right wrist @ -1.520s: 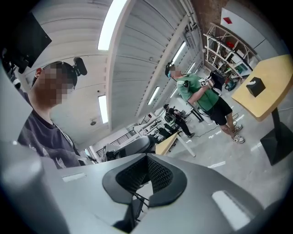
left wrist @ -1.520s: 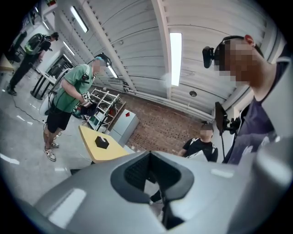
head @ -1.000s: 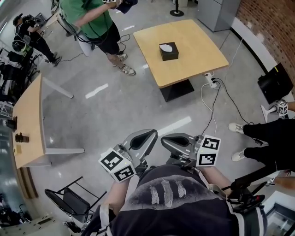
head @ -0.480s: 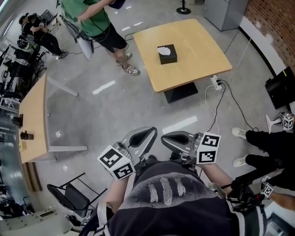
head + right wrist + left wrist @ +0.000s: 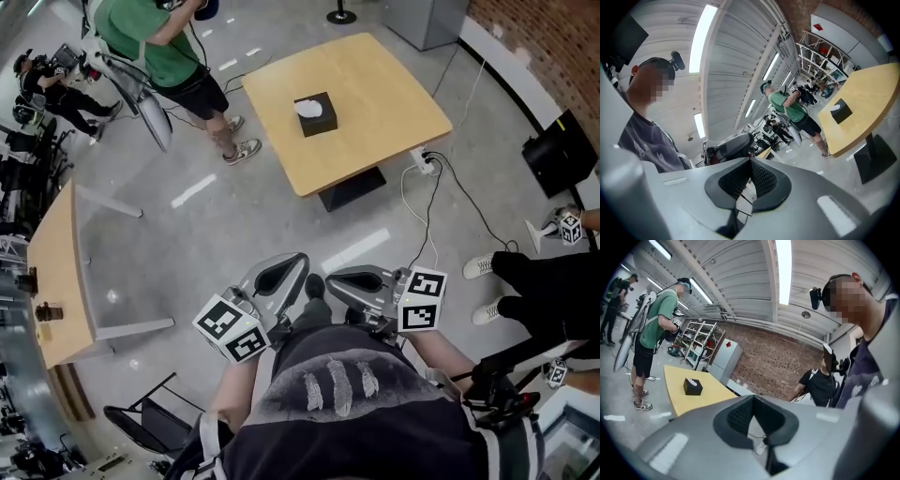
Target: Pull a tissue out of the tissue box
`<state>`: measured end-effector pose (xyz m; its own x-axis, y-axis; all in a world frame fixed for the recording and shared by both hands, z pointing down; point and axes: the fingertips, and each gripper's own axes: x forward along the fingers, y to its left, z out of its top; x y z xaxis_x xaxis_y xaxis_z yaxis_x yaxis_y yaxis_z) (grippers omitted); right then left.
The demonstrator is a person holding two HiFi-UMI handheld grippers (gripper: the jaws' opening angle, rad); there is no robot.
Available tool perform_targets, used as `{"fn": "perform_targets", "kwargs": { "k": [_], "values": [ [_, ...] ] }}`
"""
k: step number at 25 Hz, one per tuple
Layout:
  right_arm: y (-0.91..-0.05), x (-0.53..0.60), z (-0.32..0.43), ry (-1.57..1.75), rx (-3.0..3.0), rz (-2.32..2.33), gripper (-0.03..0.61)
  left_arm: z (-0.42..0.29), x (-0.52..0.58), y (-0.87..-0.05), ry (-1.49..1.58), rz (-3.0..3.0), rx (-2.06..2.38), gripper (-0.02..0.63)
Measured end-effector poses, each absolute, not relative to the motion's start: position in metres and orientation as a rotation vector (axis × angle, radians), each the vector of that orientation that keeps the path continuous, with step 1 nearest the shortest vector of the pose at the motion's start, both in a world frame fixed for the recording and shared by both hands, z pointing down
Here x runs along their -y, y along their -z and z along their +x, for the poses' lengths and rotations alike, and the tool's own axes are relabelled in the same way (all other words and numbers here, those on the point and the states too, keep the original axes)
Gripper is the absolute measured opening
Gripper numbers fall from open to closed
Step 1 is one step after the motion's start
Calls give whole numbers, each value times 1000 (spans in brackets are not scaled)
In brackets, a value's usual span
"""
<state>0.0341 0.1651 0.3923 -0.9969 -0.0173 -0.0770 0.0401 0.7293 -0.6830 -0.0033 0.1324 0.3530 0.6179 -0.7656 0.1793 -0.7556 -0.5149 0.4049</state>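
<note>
Change: tissue box (image 5: 315, 115) has drifted left in the upper frame, still well apart | left gripper (image 5: 281, 274), right gripper (image 5: 361, 279): both clenched, empty | Task: approach only, no pull yet

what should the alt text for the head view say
Seen from above, a person holds the left gripper and right gripper, both shut and empty, close to the body, far from a black tissue box on a wooden table.
</note>
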Motion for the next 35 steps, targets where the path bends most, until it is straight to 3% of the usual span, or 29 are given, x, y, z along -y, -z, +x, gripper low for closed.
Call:
{"fn": "perform_targets", "kwargs": {
  "k": [23, 31, 35],
  "values": [
    [-393, -86, -110, 1013, -3091, -205, -5, -159, -47, -351, 259, 2432, 1075, 3],
    [-420, -83, -81, 1003, -3113, -273, -5, -134, -44, -374, 287, 2445, 1047, 3],
    [-406, -62, -119, 1043, -3087, -347, -5, -167, -19, -358, 265, 2452, 979, 2]
  ]
}}
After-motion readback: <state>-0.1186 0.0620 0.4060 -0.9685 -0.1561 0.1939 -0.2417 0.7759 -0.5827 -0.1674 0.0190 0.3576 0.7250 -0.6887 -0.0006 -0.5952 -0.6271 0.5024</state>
